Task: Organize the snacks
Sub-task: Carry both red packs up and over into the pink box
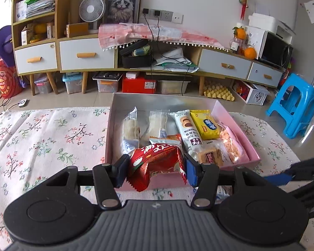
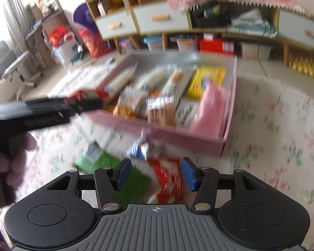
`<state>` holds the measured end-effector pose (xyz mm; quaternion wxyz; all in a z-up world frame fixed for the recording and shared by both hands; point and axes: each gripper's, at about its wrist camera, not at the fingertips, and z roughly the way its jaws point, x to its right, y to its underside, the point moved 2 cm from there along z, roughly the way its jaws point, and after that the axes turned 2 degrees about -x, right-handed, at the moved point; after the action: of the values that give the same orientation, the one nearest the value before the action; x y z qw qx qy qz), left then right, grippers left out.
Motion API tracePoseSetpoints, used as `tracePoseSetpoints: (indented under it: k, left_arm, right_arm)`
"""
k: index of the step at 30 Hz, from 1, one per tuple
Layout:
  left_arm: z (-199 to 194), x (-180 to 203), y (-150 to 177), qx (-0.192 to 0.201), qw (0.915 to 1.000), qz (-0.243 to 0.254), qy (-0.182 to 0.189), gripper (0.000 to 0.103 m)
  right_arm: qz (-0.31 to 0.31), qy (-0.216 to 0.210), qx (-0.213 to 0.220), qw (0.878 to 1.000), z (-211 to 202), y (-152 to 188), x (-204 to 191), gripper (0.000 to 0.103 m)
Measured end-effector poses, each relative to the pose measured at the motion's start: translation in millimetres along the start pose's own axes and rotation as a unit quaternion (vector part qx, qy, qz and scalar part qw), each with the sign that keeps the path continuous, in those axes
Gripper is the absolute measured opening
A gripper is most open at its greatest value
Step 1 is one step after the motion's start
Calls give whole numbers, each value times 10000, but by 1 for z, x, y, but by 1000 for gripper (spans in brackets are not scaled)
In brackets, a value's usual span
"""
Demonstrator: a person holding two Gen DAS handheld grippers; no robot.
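Red crinkled foil fills the left gripper [image 1: 156, 168]: its dark pads are clamped on a puffy red snack packet [image 1: 155, 161], one on each side, the packet's serrated seam hanging at the near left. The packet's long axis runs left to right across the pads, and it hangs over the near wall of the pink box [image 1: 243, 135] — so the coming move, as I judge it, is a short carry farther in and a release.

Just beyond, the shallow cardboard box already holds a row of glossy wrappers lying with their long axes near-to-far: two pale translucent rice-cake packs [image 1: 130, 128] on the left, a white cookie pack, a yellow packet [image 1: 206, 124], a pink bag at the right wall. The free room lies at the near left corner and the far end.

The right gripper [image 2: 155, 173] stands apart, its blue pads straddling but not pressing another red packet [image 2: 169, 179] lying on the floral cloth of the surface [image 2: 272, 125], near side of the box; this view is badly blurred. A green packet [image 2: 115, 167] and a blue-and-white one [image 2: 142, 149] lie close beside it, still outside the box — the right gripper is the nearer to all three.
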<state>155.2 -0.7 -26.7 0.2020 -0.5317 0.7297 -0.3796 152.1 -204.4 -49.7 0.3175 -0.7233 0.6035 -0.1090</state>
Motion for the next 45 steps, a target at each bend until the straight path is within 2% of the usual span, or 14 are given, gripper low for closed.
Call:
tracePoseSetpoints:
  k: [1, 6, 16, 21, 28, 37, 45]
  left_arm:
    - [-3, 0, 1, 0, 10000, 1, 3, 51]
    - [-10, -1, 5, 12, 10000, 45, -28, 51]
    - [-8, -8, 5, -15, 9999, -47, -90, 51]
    - [-8, -8, 1, 53, 9999, 5, -96, 51]
    - [2, -5, -10, 138, 9997, 187, -122, 51]
    - [38, -3, -31, 51, 9996, 278, 67, 51]
    - [69, 10, -44, -68, 9983, 418, 410, 52]
  right_arm:
    - [-16, 75, -107, 9999, 4, 3, -1, 43]
    - [183, 301, -326, 9988, 14, 13, 4, 30]
    - [290, 183, -165, 9993, 7, 10, 5, 29]
    - [299, -35, 97, 9995, -15, -4, 1, 29]
    - [476, -109, 528, 9974, -29, -31, -1, 29]
    - [1037, 233, 856, 9906, -2, -70, 17, 29]
    - [1601, 180, 946, 9824, 23, -90, 42, 29]
